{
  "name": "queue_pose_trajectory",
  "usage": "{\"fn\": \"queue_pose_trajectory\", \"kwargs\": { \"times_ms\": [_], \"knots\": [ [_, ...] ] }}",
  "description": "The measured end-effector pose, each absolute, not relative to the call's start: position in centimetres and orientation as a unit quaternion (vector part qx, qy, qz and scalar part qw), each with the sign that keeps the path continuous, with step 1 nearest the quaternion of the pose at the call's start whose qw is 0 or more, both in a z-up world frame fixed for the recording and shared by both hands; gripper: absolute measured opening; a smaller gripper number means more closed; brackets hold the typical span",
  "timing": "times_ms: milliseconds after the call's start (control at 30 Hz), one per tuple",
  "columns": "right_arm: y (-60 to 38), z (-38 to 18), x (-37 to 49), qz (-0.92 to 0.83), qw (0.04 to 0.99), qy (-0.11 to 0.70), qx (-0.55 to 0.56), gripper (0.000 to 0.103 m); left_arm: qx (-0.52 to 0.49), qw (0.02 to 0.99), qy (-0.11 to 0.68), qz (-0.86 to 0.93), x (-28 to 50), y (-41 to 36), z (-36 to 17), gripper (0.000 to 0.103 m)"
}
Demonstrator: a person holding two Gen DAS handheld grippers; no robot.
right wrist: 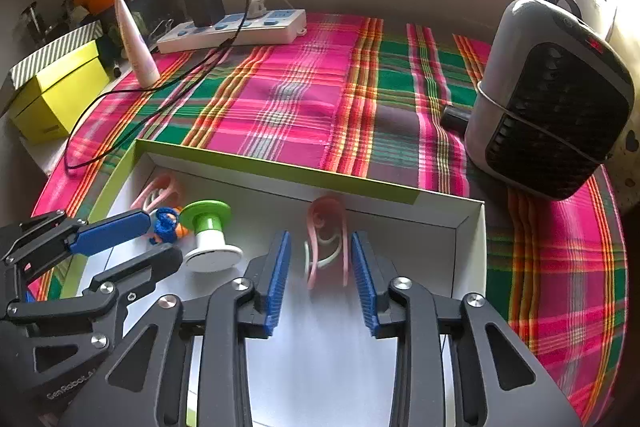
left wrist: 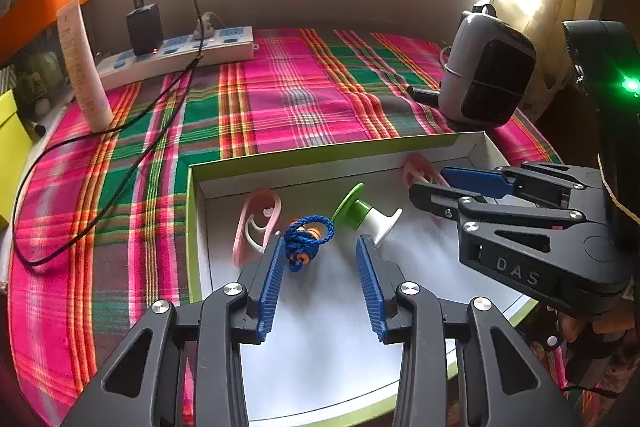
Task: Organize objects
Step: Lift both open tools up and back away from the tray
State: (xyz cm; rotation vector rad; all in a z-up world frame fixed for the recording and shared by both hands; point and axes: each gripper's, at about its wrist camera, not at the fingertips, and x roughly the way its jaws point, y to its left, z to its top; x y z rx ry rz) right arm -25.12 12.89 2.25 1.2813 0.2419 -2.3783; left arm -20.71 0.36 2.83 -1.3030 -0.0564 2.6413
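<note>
A shallow white box with a green rim [left wrist: 320, 151] [right wrist: 280, 169] lies on the plaid cloth. Inside it are a pink clip [left wrist: 256, 223] [right wrist: 158, 193], a blue cord with orange beads [left wrist: 306, 237] [right wrist: 166, 223], a green-and-white spool [left wrist: 362, 215] [right wrist: 208, 235] and a second pink clip [right wrist: 326, 243] [left wrist: 420, 173]. My left gripper [left wrist: 322, 251] is open over the box, the cord just beyond its left finger. My right gripper [right wrist: 320, 243] is open, its fingers either side of the second pink clip.
A grey and black heater [left wrist: 486, 67] [right wrist: 552, 99] stands at the right. A power strip with charger [left wrist: 180, 51] [right wrist: 232, 29] and a white tube [left wrist: 84, 67] [right wrist: 136, 47] are at the back left, with a black cable [left wrist: 120, 187] trailing. A yellow box [right wrist: 56, 99] sits left.
</note>
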Motion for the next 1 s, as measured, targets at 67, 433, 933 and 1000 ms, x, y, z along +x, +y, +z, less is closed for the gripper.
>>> {"fn": "queue_pose_trajectory", "kwargs": {
  "times_ms": [67, 433, 933, 1000],
  "knots": [
    [12.9, 2.4, -24.9, -0.858, 0.212, 0.088, 0.459, 0.042, -0.439, 0.098, -0.021, 0.893, -20.5, 0.3, 2.9, 0.037],
    [13.9, 3.5, -23.1, -0.868, 0.207, 0.072, 0.447, 0.042, -0.426, 0.100, -0.032, 0.899, -18.7, 0.0, 4.1, 0.041],
    [15.6, 5.0, -18.7, -0.886, 0.194, 0.052, 0.417, 0.042, -0.405, 0.116, -0.047, 0.906, -14.9, -0.4, 5.4, 0.045],
    [16.1, 5.3, -17.8, -0.889, 0.196, 0.045, 0.411, 0.042, -0.403, 0.116, -0.051, 0.906, -14.1, -0.5, 5.5, 0.045]
  ]
}}
